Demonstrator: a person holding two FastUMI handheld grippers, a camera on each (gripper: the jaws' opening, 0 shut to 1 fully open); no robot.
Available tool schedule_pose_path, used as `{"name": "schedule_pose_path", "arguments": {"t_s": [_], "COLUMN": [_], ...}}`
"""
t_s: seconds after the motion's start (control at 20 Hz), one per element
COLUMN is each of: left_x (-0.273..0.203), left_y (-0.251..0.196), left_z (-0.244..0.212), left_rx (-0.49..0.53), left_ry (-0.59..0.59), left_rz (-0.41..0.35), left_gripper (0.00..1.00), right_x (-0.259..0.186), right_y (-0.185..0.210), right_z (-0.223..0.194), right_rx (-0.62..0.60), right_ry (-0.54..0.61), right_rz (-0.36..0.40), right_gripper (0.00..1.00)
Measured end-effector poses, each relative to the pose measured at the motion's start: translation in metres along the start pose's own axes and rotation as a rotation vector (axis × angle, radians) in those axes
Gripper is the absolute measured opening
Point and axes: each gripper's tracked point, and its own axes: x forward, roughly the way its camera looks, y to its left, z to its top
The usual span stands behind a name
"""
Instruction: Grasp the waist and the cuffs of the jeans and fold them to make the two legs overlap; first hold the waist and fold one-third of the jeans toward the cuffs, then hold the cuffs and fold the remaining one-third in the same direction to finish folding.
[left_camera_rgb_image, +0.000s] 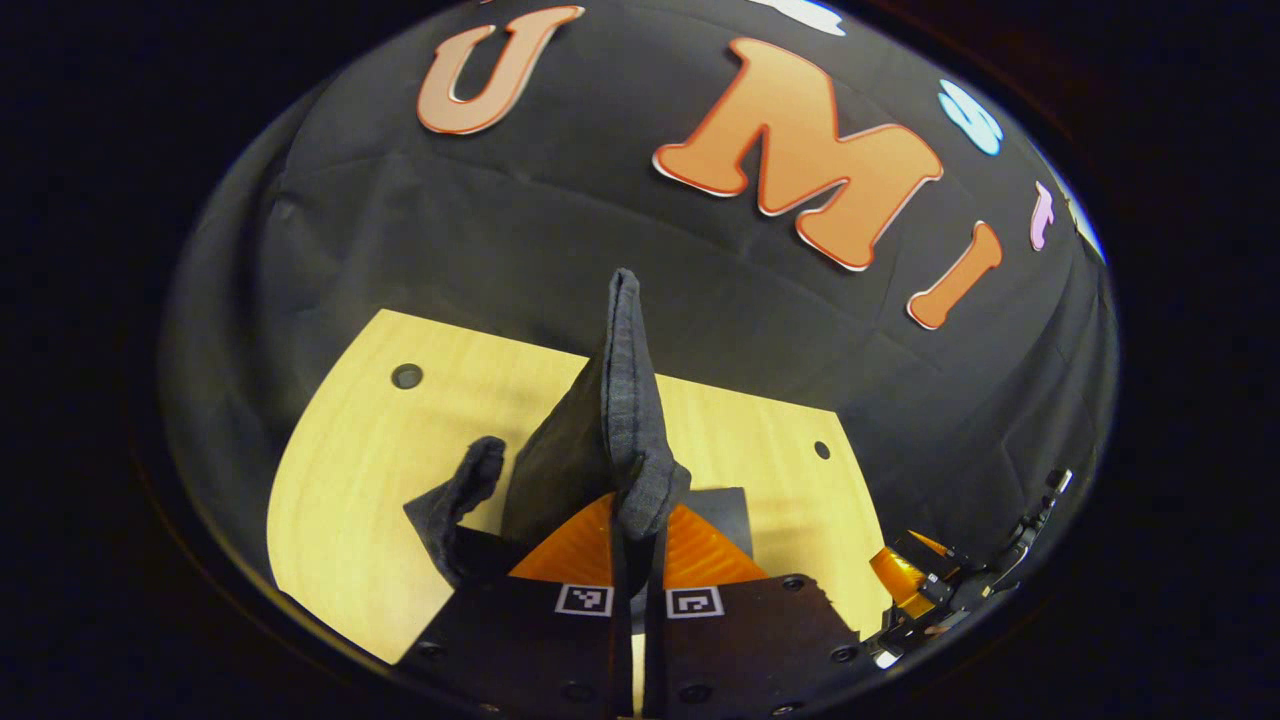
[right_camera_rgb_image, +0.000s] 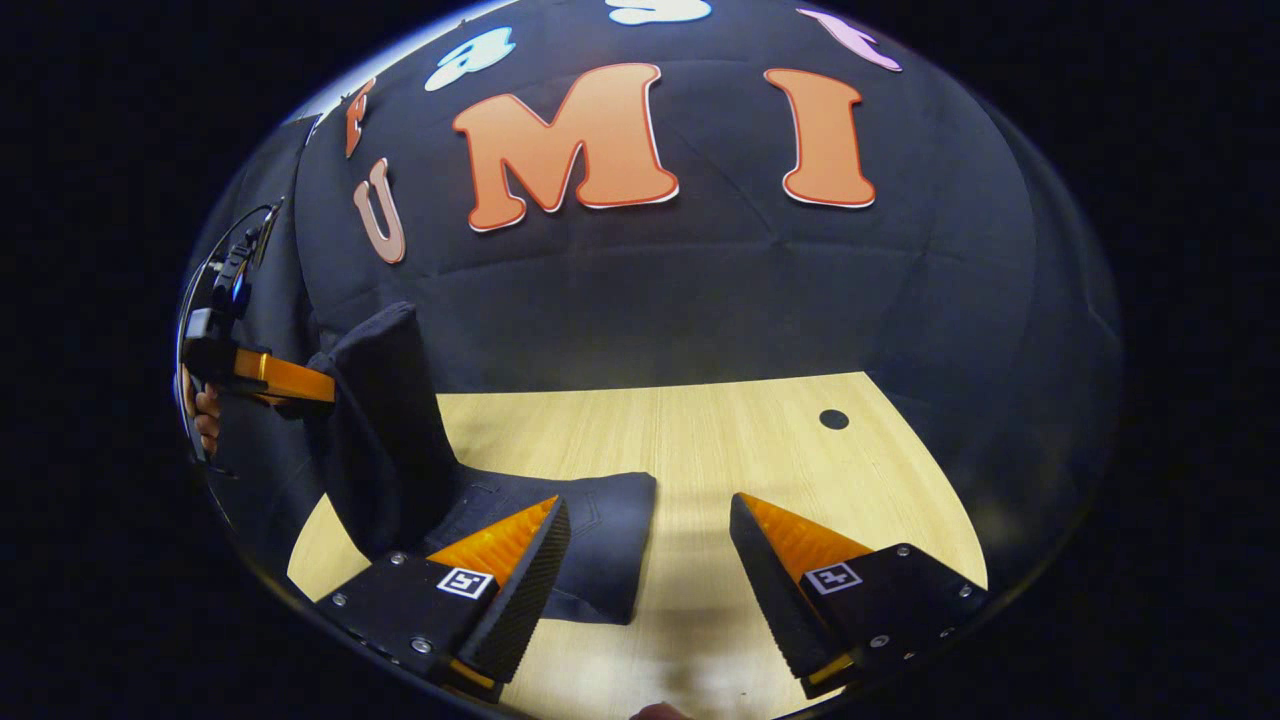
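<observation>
here the left hand-held gripper (left_camera_rgb_image: 636, 540) is raised above the bench (left_camera_rgb_image: 370, 480), its two fingers pressed together on a fold of the jeans (left_camera_rgb_image: 620, 420), which rises between them as a thin upright edge. in the right gripper view the same gripper (right_camera_rgb_image: 300, 385) sits at the far left, a hand (right_camera_rgb_image: 203, 415) gripping its handle, the cloth hanging from it down to the bench. the right hand-held gripper (right_camera_rgb_image: 645, 550) hovers low over the bench with its fingers wide apart, gripping nothing; its left finger lies over the near end of the jeans. the jeans are dark, soft denim with a stitched hem, part lifted, part lying flat on the left of the bench. the bench is pale wood grain with small round holes (right_camera_rgb_image: 833, 419). the booth wall (right_camera_rgb_image: 700, 300) of black cloth stands behind.
</observation>
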Motion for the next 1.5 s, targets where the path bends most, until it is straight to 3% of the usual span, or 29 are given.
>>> {"name": "schedule_pose_path", "arguments": {"t_s": [0.25,0.45,0.7,1.0,1.1,1.15,1.35,1.5], "left_x": [0.046,0.099,0.129,0.130,0.124,0.113,0.096,0.067], "left_y": [-0.089,-0.134,-0.146,-0.163,-0.198,-0.203,-0.200,-0.185], "left_z": [-0.033,-0.097,-0.149,-0.175,-0.179,-0.172,-0.134,-0.083], "left_rx": [0.088,0.197,0.304,0.340,0.315,0.333,0.404,0.433], "left_ry": [0.040,0.120,0.186,0.223,0.192,0.162,0.023,-0.154], "left_rz": [-0.017,0.002,0.056,0.015,-0.123,-0.133,-0.083,-0.023], "left_gripper": [0.05,0.04,0.09,0.24,0.75,1.00,0.99,0.99], "right_x": [-0.007,-0.010,-0.014,-0.011,-0.010,-0.010,-0.017,-0.026], "right_y": [-0.035,-0.060,-0.075,-0.066,-0.063,-0.062,-0.060,-0.051], "right_z": [-0.004,-0.011,-0.020,-0.023,-0.022,-0.021,-0.007,0.016], "right_rx": [0.032,0.055,0.067,0.060,0.053,0.052,0.041,0.023], "right_ry": [0.000,0.010,0.026,0.046,0.051,0.050,0.022,-0.046], "right_rz": [-0.008,-0.028,-0.045,-0.025,-0.021,-0.020,-0.034,-0.042], "right_gripper": [0.98,0.97,0.98,0.98,0.99,0.99,0.98,0.99]}}
